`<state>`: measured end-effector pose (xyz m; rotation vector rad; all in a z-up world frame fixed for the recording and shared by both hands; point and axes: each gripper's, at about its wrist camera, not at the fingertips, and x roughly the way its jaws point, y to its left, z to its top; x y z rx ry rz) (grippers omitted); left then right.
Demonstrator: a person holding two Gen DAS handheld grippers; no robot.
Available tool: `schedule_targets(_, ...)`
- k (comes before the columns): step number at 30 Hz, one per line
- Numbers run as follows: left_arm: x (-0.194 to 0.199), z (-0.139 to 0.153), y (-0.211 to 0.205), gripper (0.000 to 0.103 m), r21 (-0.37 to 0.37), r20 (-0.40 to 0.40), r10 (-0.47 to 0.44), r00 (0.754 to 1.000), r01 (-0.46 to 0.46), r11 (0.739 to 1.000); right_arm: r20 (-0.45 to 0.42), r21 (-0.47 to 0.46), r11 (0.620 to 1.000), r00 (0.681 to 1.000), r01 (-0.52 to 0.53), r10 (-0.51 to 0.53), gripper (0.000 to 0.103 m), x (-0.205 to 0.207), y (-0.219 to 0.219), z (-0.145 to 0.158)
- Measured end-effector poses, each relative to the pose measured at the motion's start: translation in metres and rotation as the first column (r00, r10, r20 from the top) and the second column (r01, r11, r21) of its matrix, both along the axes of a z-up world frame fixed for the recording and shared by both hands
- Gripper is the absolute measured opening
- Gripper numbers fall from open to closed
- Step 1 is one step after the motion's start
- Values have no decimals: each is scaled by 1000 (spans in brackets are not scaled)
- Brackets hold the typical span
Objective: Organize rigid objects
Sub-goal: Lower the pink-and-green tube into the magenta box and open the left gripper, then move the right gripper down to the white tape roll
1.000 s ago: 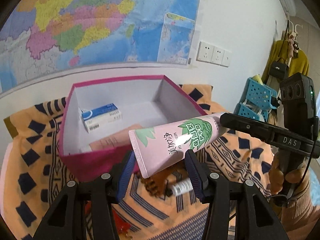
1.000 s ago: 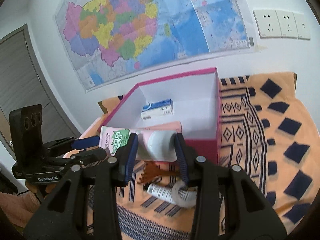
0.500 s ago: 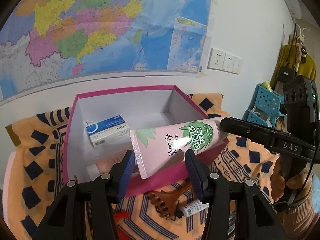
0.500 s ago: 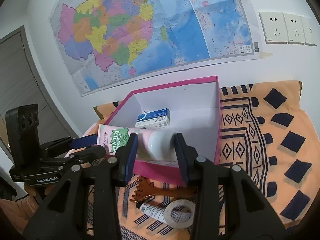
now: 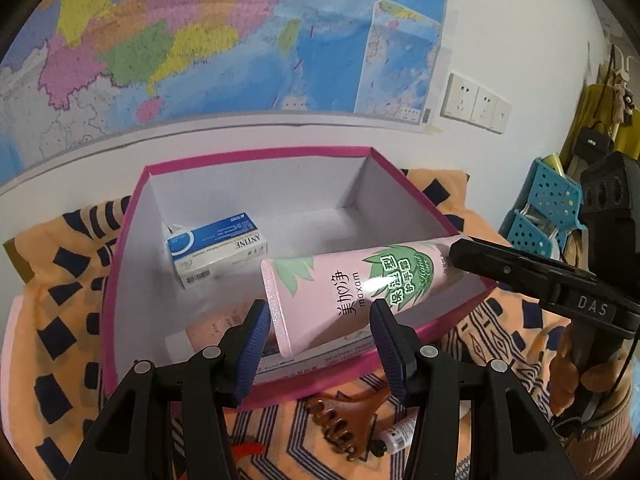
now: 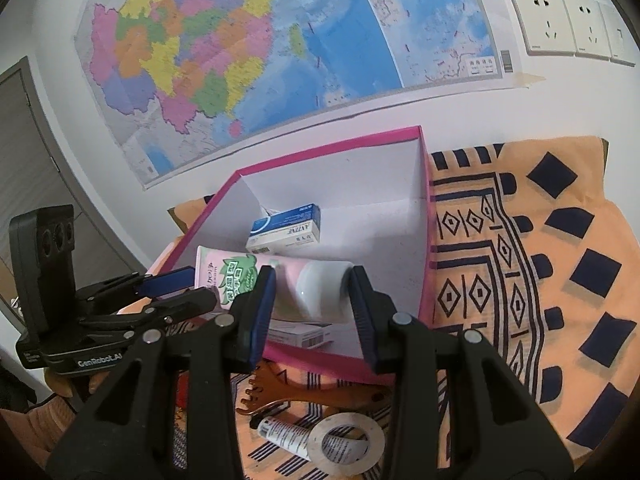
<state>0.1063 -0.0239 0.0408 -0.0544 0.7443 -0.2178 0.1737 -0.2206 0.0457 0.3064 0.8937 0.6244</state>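
A pink hand-cream tube [image 5: 344, 288] with green leaves hangs level over the open pink box [image 5: 132, 216]. My right gripper [image 6: 312, 296] is shut on its white cap end [image 6: 324, 292]. My left gripper [image 5: 318, 320] holds the crimped end between its fingers. The tube also shows in the right wrist view [image 6: 232, 276]. Inside the box lie a blue and white carton [image 5: 218, 250], a peach tube [image 5: 208, 330] and a flat white carton [image 6: 300, 334].
On the orange patterned cloth [image 6: 540, 280] in front of the box lie a brown claw hair clip [image 6: 296, 398], a small white tube [image 6: 282, 434] and a roll of clear tape [image 6: 346, 444]. A blue basket [image 5: 548, 208] stands at the right. The wall with a map is behind.
Both grippers have carried the pink tube forward from the cloth in front of the box to over the box's inside. Neither grip has changed.
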Motion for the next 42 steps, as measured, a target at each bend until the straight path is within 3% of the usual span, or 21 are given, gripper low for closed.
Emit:
schedule_targets(12, 24, -20, 1, 52, -35, -88, 21, 996, -24, 999, -20, -61, 998, 999, 27, -28, 47, 8, 8, -11)
schedule_targets(17, 20, -22, 4, 52, -37, -76, 32, 997, -35, 999, -9, -52, 998, 999, 34, -35, 47, 5, 6, -8)
schedule_targets(32, -46, -4, 9, 56, -31, 73, 13, 997, -10, 999, -3, 4, 1000, 1000, 15, -15, 47, -40, -18, -1)
schedule_targets(36, -66, -9, 10, 56, -62, 81, -7, 997, 12, 998, -40, 2, 1000, 999, 11, -11, 47, -56, -24, -13)
schedule_targets(42, -78, -33, -3, 56, -68, 14, -49, 999, 50, 996, -143, -17, 1000, 990, 17, -19, 47, -70, -31, -47)
